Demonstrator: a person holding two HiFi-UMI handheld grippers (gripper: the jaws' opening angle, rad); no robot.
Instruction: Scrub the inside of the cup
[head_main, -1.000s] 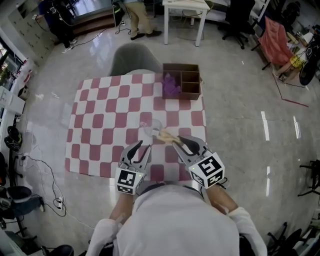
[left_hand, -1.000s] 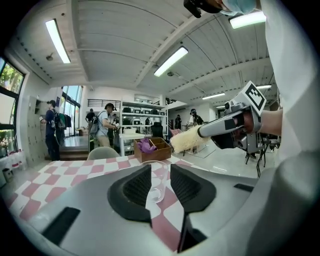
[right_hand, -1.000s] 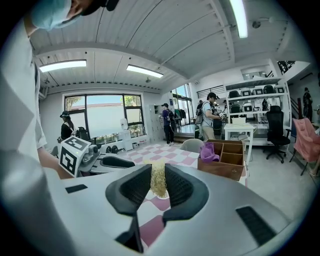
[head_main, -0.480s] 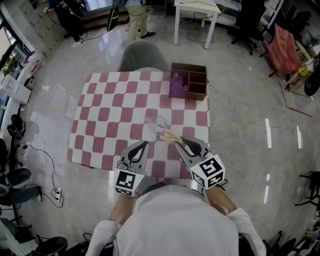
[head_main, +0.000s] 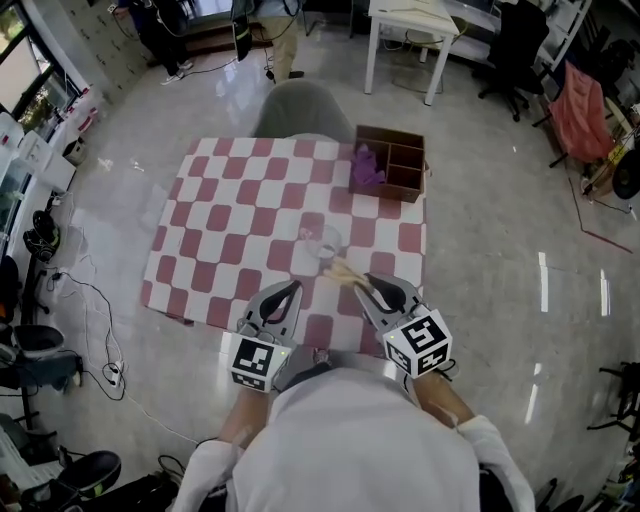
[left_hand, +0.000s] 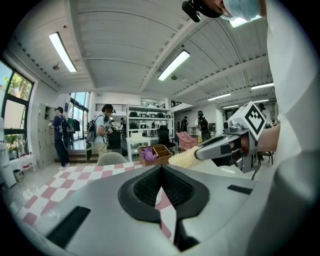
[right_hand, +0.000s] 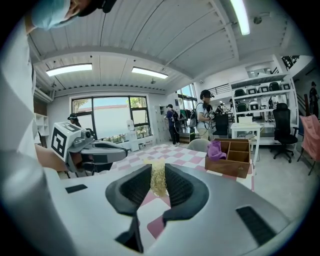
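A clear cup (head_main: 321, 241) stands on the red-and-white checked table (head_main: 230, 215), just beyond both grippers. My right gripper (head_main: 360, 286) is shut on a pale yellow fibrous scrubber (head_main: 343, 270) whose tip points toward the cup. In the right gripper view the scrubber (right_hand: 158, 178) sits pinched between the dark pads of my right gripper (right_hand: 159, 186). My left gripper (head_main: 287, 292) hovers near the table's front edge, left of the cup. It is shut with nothing in it, its jaws (left_hand: 160, 170) meeting. The cup does not show in either gripper view.
A brown divided box (head_main: 392, 176) holding a purple cloth (head_main: 365, 167) sits at the table's far right corner. A grey chair (head_main: 303, 108) stands behind the table, and a white table (head_main: 412, 25) farther back. People stand at the far end of the room. Cables lie on the floor at left.
The left gripper's jaws have gone from partly open to shut, with nothing between them. The head view has drifted, so the table sits lower and more to the right in the picture.
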